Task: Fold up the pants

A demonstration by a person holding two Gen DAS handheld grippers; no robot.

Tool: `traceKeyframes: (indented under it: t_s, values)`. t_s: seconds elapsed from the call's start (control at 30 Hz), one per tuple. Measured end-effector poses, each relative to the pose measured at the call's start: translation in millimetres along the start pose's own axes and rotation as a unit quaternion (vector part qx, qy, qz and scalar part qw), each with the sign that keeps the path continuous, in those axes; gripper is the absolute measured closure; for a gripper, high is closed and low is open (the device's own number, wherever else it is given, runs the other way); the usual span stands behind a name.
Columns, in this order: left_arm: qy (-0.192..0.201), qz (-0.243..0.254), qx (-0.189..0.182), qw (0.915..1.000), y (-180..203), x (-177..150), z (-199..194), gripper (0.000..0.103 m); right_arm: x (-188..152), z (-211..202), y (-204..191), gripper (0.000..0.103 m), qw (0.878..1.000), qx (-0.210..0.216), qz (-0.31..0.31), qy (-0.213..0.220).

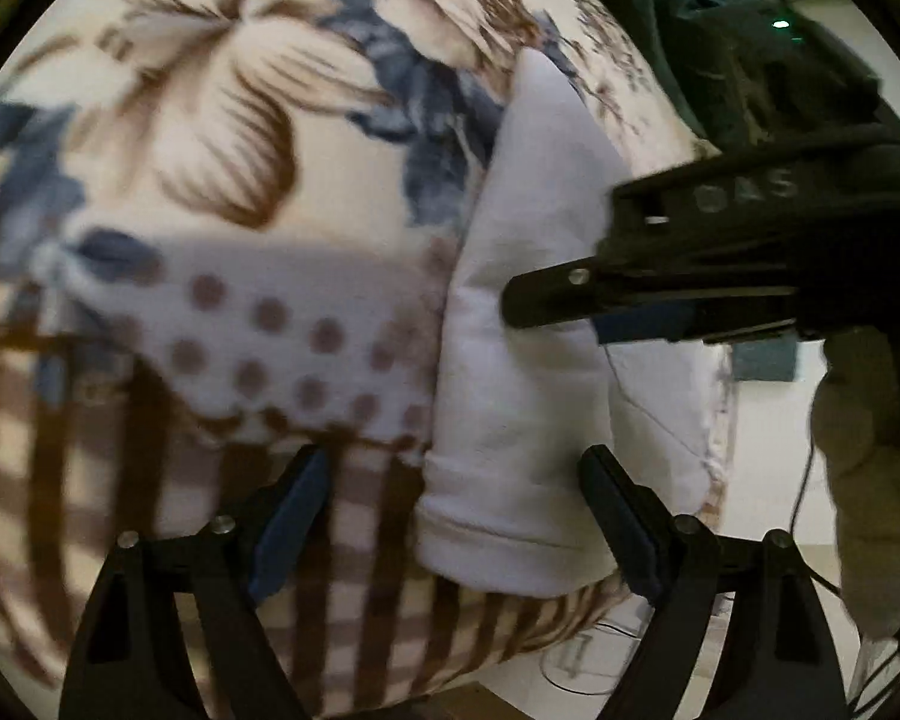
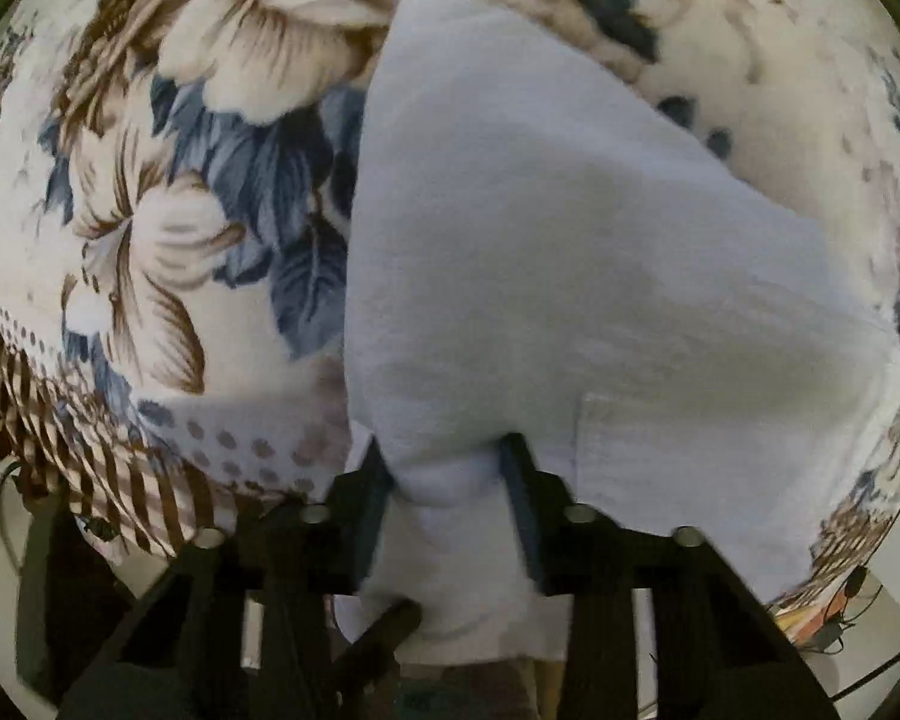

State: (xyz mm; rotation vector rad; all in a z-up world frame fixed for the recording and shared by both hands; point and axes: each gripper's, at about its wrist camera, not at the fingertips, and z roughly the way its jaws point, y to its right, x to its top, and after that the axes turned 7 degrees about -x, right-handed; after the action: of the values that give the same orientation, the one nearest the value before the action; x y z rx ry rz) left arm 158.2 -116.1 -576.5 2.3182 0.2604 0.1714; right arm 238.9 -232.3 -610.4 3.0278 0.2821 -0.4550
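1 white pants (image 2: 570,276) on floral blanket (image 1: 210,120); right gripper (image 2: 447,480) jaws grasping pants; left gripper (image 1: 456,510) jaws released.

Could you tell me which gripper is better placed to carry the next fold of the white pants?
Probably the right gripper: its jaws are closed on a bunch of the white pants. The left gripper is open, holding nothing, with the hemmed end between its fingers.

A floral blanket (image 1: 222,138) in cream, brown and blue, bordered with dots and brown checks, covers the work surface. At right, pale floor (image 1: 762,456) with dark cables (image 1: 807,480); far right, a green indicator light (image 1: 781,24), possibly on dark equipment.
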Motion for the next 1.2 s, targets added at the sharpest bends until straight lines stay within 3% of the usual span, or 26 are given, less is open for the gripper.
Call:
traceKeyframes:
  t_s: [0.13,0.27,0.43,0.5,0.67,0.9,0.97,1.03,1.1,1.17,1.2]
  values:
    - [-0.014,-0.020,-0.031,0.9992,-8.1,-16.1,-9.0,0.030,-17.0,-15.7,10.7,0.083,1.000,0.007,0.010,0.017]
    - [-0.001,-0.102,-0.062,0.9929,-20.2,-29.8,-35.4,0.030,-41.2,-32.6,27.8,0.085,0.998,0.003,0.032,0.054]
    - [0.037,-0.225,-0.113,0.9671,-45.4,-18.9,-39.1,0.030,-52.0,-42.9,33.2,0.085,0.997,-0.006,0.028,0.069]
    - [0.036,-0.238,-0.113,0.9638,-47.3,-4.9,-25.5,0.030,-55.5,-46.3,27.0,0.086,0.997,-0.018,0.013,0.075]
    - [-0.037,-0.177,-0.082,0.9801,-26.5,-1.2,-0.3,0.029,-56.6,-50.4,39.1,0.086,0.997,-0.021,0.021,0.075]
    - [-0.085,-0.160,-0.029,0.9830,-37.9,-45.5,-26.8,0.030,-51.2,-51.2,44.5,0.086,0.997,-0.012,0.027,0.076]
    - [-0.067,-0.155,-0.026,0.9852,-33.9,-51.6,-41.1,0.030,-50.7,-49.1,48.0,0.086,0.997,0.002,0.034,0.066]
    - [-0.043,-0.124,0.004,0.9914,-22.9,-48.3,-54.9,0.028,-51.2,-47.7,46.9,0.086,0.997,0.009,0.032,0.063]
    - [-0.018,-0.081,0.026,0.9962,-5.9,-33.4,-66.7,0.004,-49.8,-44.3,42.4,0.083,0.998,0.022,0.023,0.051]
    - [-0.004,-0.033,0.028,0.9990,11.2,-14.3,-65.9,0.000,-44.1,-39.1,35.7,0.074,0.999,0.041,0.003,0.028]
    - [-0.003,-0.005,0.030,0.9995,19.3,-6.1,-63.5,0.000,-40.4,-34.8,32.6,0.062,0.998,0.056,-0.003,0.005]
